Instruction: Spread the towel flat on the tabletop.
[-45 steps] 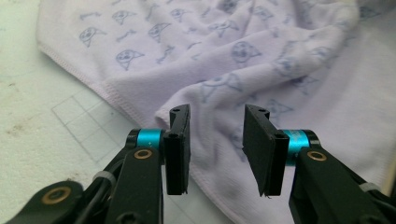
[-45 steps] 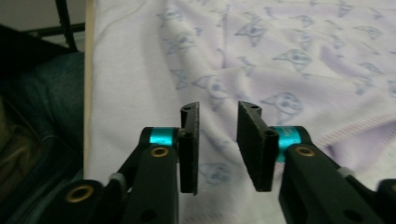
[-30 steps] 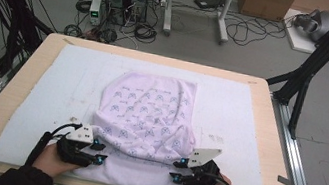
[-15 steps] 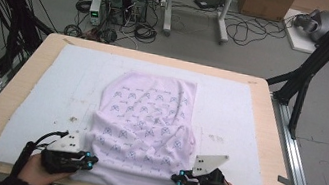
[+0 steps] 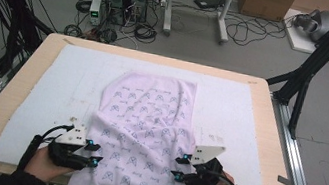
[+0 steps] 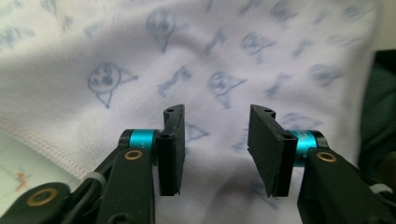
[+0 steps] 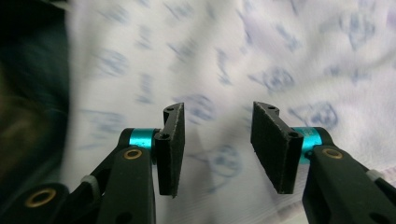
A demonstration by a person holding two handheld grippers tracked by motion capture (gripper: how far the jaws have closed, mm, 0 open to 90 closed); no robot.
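One patterned cloth (image 5: 145, 135), pale lilac with small blue printed figures, lies on the white mat (image 5: 41, 87) that covers the counter (image 5: 25, 61). Its long axis runs from the far edge toward the near edge. The near end spills over the near edge, between the person's forearms.

Left gripper (image 5: 91, 154) sits at the cloth's left border, near the near-left corner of the counter. Right gripper (image 5: 179, 167) sits at the cloth's right border, toward the near-right corner. Each points inward, across the cloth's width, toward the other.

Jaws: both pairs stand apart and have just been opening. In the left gripper view (image 6: 215, 149) the printed cloth lies just beyond and under the gap, stitched hem (image 6: 46, 149) to the lower left; nothing is pinched. In the right gripper view (image 7: 217, 149) it is the same: cloth behind the gap, pads clear of it.

Key relation: the cloth lies directly ahead of each pair of jaws, one side border to each hand, both about equally near.

Count: one cloth, one mat, two grippers.
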